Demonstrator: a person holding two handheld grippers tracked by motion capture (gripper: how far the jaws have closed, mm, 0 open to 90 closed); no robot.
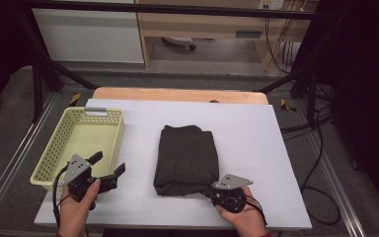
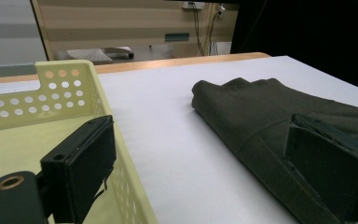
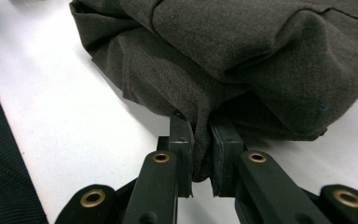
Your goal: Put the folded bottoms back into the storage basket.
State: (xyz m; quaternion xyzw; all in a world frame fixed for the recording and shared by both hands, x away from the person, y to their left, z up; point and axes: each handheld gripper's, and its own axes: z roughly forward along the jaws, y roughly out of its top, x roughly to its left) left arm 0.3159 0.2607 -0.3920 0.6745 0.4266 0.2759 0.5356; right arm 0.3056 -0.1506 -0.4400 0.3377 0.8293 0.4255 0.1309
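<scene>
A folded dark grey-brown garment point(image 1: 186, 159) lies in the middle of the white table top point(image 1: 256, 148). My right gripper point(image 1: 212, 191) sits at the garment's near right corner, shut on a fold of the cloth; in the right gripper view the fabric point(image 3: 223, 60) is pinched between the two black pads point(image 3: 182, 140). My left gripper point(image 1: 107, 167) hovers open just to the right of the pale yellow basket point(image 1: 54, 153), with nothing between its fingers. In the left gripper view the basket wall point(image 2: 65, 98) stands left and the garment point(image 2: 270, 116) lies right.
The perforated yellow basket point(image 1: 111, 114) stands at the table's left edge with nothing in it. Behind the white sheet shows a wooden table edge point(image 1: 177, 94). Black frame legs and cables point(image 1: 321, 148) stand around the table on the grey floor.
</scene>
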